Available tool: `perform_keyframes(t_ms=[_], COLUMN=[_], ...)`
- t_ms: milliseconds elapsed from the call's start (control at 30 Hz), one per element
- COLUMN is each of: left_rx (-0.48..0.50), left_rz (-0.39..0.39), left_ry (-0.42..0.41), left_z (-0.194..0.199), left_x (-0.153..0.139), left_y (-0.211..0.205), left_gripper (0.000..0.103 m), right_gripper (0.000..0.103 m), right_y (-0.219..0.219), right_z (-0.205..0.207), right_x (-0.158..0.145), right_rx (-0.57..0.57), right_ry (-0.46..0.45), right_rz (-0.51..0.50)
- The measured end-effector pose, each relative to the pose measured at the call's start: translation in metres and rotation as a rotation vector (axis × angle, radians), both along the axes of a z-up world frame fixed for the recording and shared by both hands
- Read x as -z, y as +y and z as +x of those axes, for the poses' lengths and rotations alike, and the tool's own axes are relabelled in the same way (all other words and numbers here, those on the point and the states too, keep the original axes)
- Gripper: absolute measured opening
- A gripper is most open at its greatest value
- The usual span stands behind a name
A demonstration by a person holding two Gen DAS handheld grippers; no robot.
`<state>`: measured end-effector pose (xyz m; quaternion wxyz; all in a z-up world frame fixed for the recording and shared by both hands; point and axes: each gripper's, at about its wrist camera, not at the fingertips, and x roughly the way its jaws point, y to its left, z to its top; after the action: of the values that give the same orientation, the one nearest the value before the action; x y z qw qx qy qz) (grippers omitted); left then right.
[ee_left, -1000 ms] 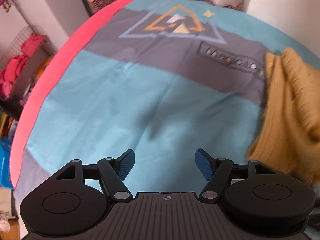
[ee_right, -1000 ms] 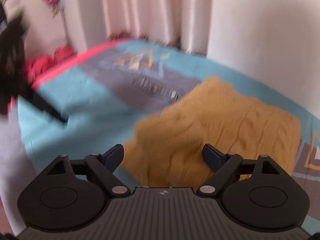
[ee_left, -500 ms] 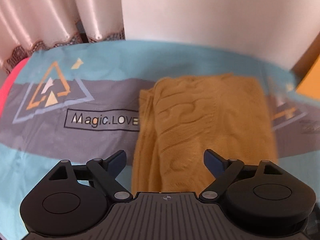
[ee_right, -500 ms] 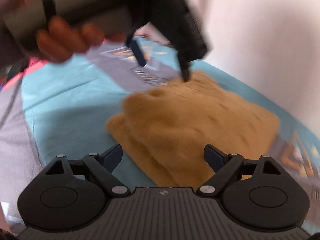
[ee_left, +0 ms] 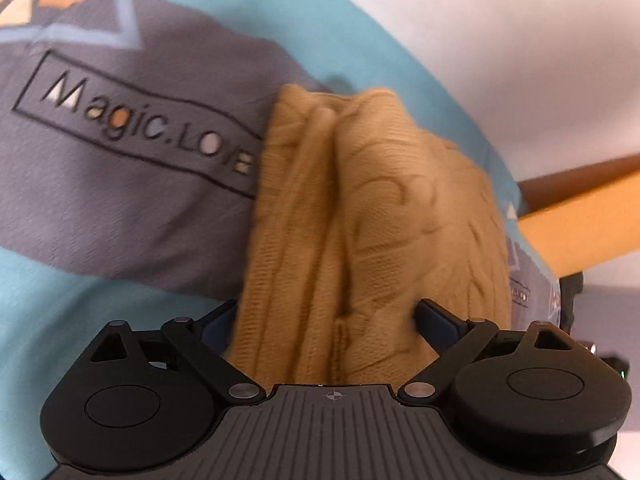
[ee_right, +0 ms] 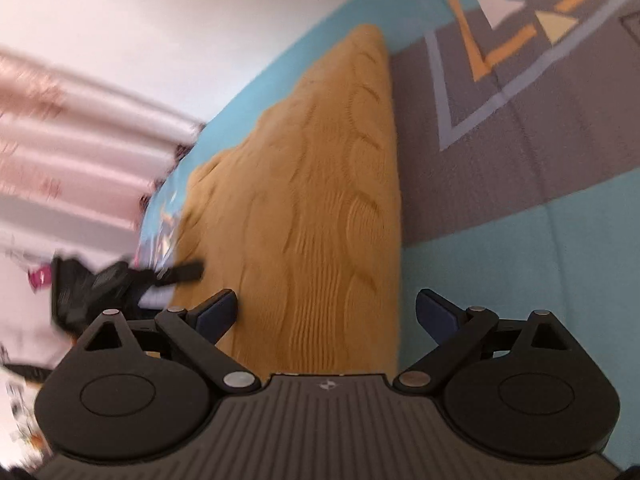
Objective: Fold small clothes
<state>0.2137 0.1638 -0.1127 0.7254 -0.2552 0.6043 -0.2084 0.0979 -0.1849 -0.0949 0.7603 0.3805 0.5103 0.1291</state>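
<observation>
Both grippers have come much closer to the sweater since half a second ago, when the left one looked at it from further back and the right one saw it from a distance. Now the left gripper (ee_left: 326, 316) has its two fingers spread wide, and the folded edge of the mustard sweater (ee_left: 372, 216) fills the gap between them. The knit bulges up between the blue pads (ee_left: 434, 314), but the pads are not pressed together, so the gripper is open around the cloth and not clamping it. The left pad is mostly hidden behind the fabric.

The right gripper (ee_right: 326, 314) is also open, with its fingers far apart. The sweater (ee_right: 320, 184) lies flat in front of it and runs away from the camera. The left finger sits over the knit, while the right finger is over the bed sheet (ee_right: 520, 264), just beside the straight long edge of the sweater. Whether the fingers touch the cloth I cannot tell.

The sweater rests on the sheet, which is teal with a grey band. In the left view the sweater covers the end of the printed words (ee_left: 148, 128) on the grey band. In the right view a printed triangle (ee_right: 516, 20) is on the sheet beside it. The other gripper (ee_right: 120, 280) shows blurred at the far left corner of the sweater. A white wall (ee_left: 520, 40) stands behind the bed.
</observation>
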Motion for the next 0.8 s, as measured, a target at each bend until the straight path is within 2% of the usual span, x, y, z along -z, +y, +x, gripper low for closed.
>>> perform_keyframes(t_ms=[133, 167, 200, 233, 333, 533, 667, 700, 733, 800], left_rx=[0.037, 0.051, 0.067, 0.089, 0.147, 0.211, 0.273, 0.297, 0.318, 0.35], left_rz=[0.032, 0.045, 0.063, 0.08, 0.092, 0.037, -0.006, 0.02, 0.092, 0.306], left_ry=[-0.018, -0.034, -0.057, -0.09, -0.19, -0.295, -0.323, -0.325, -0.322, -0.287], left_z=[-0.002, -0.004, -0.008, -0.013, -0.029, -0.064, -0.094, -0.099, -0.104, -0.107], left_x=[0.0, -0.003, -0.009, -0.017, -0.046, -0.099, -0.115, -0.113, -0.107, -0.086], left_y=[-0.018, -0.024, -0.031, -0.038, -0.054, -0.094, -0.125, -0.134, -0.145, -0.171], left_gripper=[0.103, 0.103, 0.103, 0.103, 0.103, 0.103, 0.103, 0.103, 0.103, 0.103], right_gripper=[0.098, 0.096, 0.089, 0.08, 0.065, 0.064, 0.065, 0.066, 0.071, 0.081], right_y=[0.014, 0.016, 0.017, 0.02, 0.027, 0.009, -0.03, -0.041, -0.052, -0.07], right_z=[0.024, 0.025, 0.027, 0.026, 0.016, -0.019, -0.048, -0.055, -0.061, -0.065], right_x=[0.023, 0.028, 0.028, 0.024, 0.0, -0.059, -0.087, -0.09, -0.091, -0.082], right_rx=[0.04, 0.059, 0.077, 0.082, 0.024, -0.014, 0.013, 0.015, 0.016, 0.025], right_ry=[0.078, 0.094, 0.096, 0.082, -0.012, -0.176, -0.196, -0.188, -0.173, -0.104], right_rz=[0.094, 0.1, 0.103, 0.089, 0.022, -0.061, -0.059, -0.06, -0.064, -0.096])
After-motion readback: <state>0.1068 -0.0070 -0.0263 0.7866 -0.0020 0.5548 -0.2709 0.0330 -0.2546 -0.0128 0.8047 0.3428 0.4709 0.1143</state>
